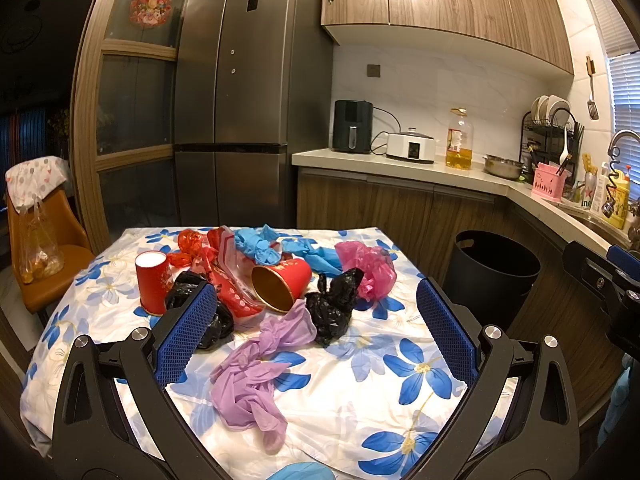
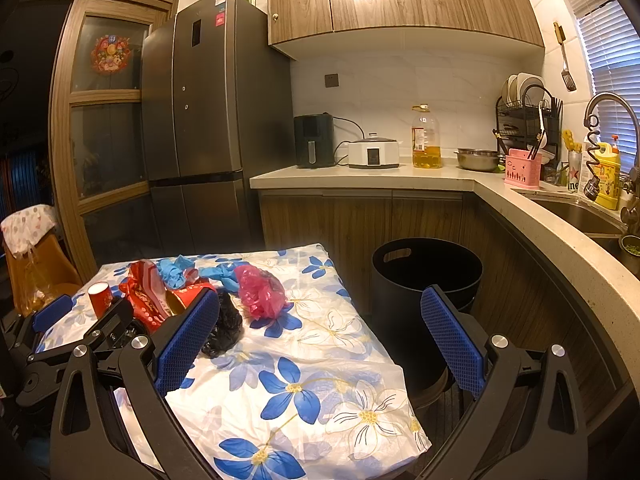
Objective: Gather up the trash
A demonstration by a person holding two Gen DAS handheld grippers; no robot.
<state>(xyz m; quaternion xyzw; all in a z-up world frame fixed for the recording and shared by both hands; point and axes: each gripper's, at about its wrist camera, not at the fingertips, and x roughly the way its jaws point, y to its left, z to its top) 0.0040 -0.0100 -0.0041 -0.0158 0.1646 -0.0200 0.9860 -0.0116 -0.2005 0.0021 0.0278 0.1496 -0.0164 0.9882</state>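
Trash is lying heaped toward the far side of the table, which is wearing a white cloth with blue flowers; I am reading the heap from my left wrist view as follows: a purple bag is sprawling nearest me, a black bag is sitting just behind it, a pink bag is resting to the right, blue bags are bunching at the back, and a red wrapper is spreading between two red cups; one cup is standing mouth-down on the left, the other cup is lying on its side with its gold interior facing me; a second black bag is showing partly behind my left finger pad. I am holding the left gripper above the near half of the cloth with its jaws spread wide and gripping nothing; I am holding the right gripper likewise wide apart and empty, hovering over the table's right portion; in the right wrist view the pink bag is lying just ahead of it. A black bin is standing on the floor beside the table's right edge, below the countertop.
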